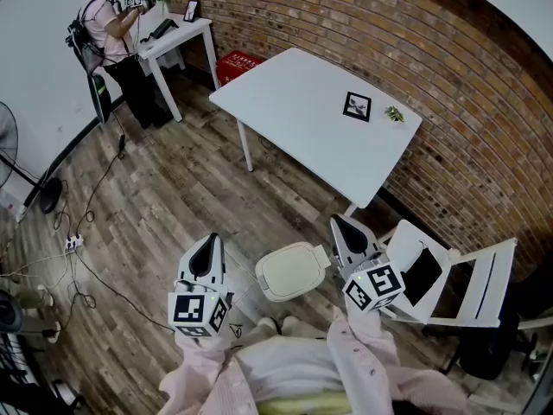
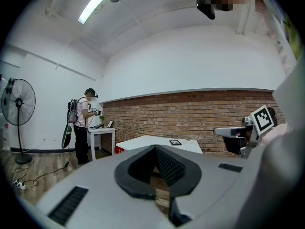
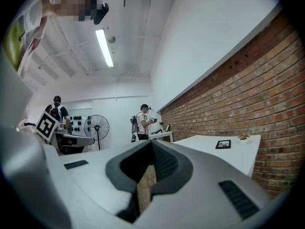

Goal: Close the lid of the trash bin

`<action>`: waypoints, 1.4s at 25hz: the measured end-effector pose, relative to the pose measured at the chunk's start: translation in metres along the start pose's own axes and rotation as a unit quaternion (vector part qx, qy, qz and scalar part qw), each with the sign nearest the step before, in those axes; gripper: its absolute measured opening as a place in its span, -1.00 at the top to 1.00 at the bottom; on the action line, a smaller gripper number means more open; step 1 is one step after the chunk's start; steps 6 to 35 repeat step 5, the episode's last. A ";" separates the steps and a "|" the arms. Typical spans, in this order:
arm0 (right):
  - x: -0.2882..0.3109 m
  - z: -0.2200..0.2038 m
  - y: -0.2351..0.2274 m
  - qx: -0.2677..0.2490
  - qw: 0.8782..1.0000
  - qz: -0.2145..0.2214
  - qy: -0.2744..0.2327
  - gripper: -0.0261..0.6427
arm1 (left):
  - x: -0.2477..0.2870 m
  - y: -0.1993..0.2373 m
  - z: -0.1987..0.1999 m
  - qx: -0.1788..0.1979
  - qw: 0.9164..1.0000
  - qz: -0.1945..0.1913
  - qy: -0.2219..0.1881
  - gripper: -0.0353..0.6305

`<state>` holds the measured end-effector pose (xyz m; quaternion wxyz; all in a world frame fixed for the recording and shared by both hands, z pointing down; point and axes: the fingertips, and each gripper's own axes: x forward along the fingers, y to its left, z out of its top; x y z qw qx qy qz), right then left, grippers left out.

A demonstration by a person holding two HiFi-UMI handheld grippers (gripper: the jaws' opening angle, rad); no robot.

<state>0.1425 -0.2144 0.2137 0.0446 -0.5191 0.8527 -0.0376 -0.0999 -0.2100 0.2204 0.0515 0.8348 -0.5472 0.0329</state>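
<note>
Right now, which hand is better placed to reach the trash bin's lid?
Probably right: in the head view the right gripper sits beside the trash bin, the left gripper farther off.

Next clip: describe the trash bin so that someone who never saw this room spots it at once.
Start at the big white table by the brick wall and come down to the wooden floor in front of it. The trash bin stands there between the left tool and the right tool; it alone is cream and rounded-square.

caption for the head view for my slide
Shut left tool and shut right tool held level either side of the cream trash bin, apparently closed
</note>
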 end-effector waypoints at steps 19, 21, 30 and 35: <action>-0.001 0.000 -0.009 0.002 1.000 -0.005 0.001 0.91 | 0.003 -0.003 -0.002 -0.003 1.000 0.003 0.005 0.92; -0.001 0.000 -0.009 0.002 1.000 -0.005 0.001 0.91 | 0.003 -0.003 -0.002 -0.003 1.000 0.003 0.005 0.92; -0.001 0.000 -0.009 0.002 1.000 -0.005 0.001 0.91 | 0.003 -0.003 -0.002 -0.003 1.000 0.003 0.005 0.92; -0.001 0.000 -0.009 0.002 1.000 -0.005 0.001 0.91 | 0.003 -0.003 -0.002 -0.003 1.000 0.003 0.005 0.92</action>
